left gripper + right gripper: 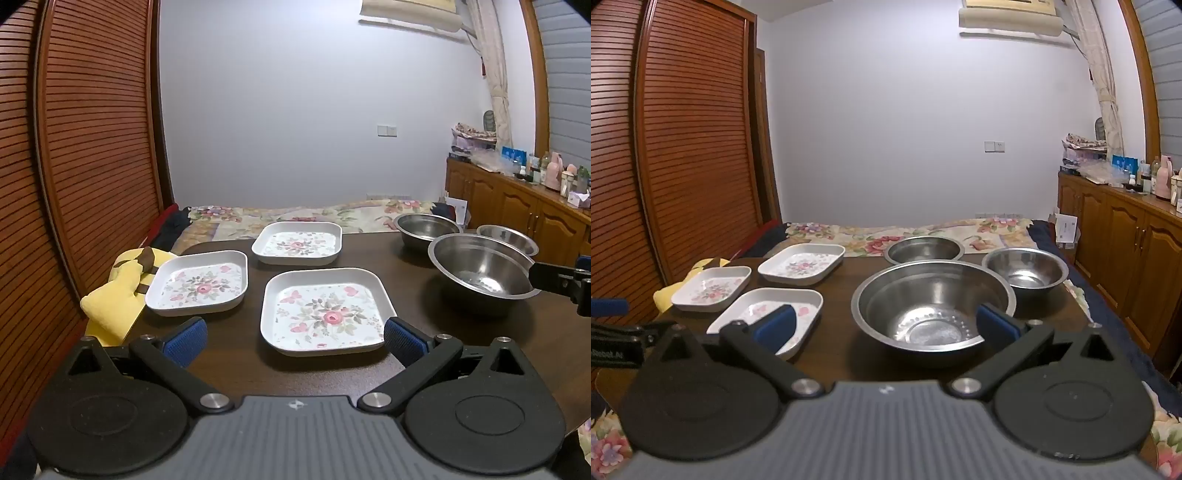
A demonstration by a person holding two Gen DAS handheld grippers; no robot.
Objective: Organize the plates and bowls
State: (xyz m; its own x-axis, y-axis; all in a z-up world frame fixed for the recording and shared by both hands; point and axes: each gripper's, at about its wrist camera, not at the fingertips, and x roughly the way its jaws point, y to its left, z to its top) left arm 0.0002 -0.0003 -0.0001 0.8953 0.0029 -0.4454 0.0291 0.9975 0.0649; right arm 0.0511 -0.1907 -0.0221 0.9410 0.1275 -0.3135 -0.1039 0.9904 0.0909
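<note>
Three square white floral plates lie on the dark table: a near plate (323, 312), a left plate (199, 282) and a far plate (297, 243). Three steel bowls stand to the right: a large bowl (932, 301), a far bowl (924, 249) and a right bowl (1025, 271). My left gripper (293, 341) is open, its blue pads either side of the near plate's front edge. My right gripper (886, 325) is open, just before the large bowl's near rim; its right pad overlaps the bowl's rim. The plates also show in the right wrist view, the near one (764, 314) at left.
The dark wooden table (424, 332) has a bed with a floral cover (923, 229) behind it. A yellow plush toy (118, 295) lies at the table's left edge. Slatted wooden wardrobe doors (92, 147) stand at left, a cluttered wooden cabinet (1126, 240) at right.
</note>
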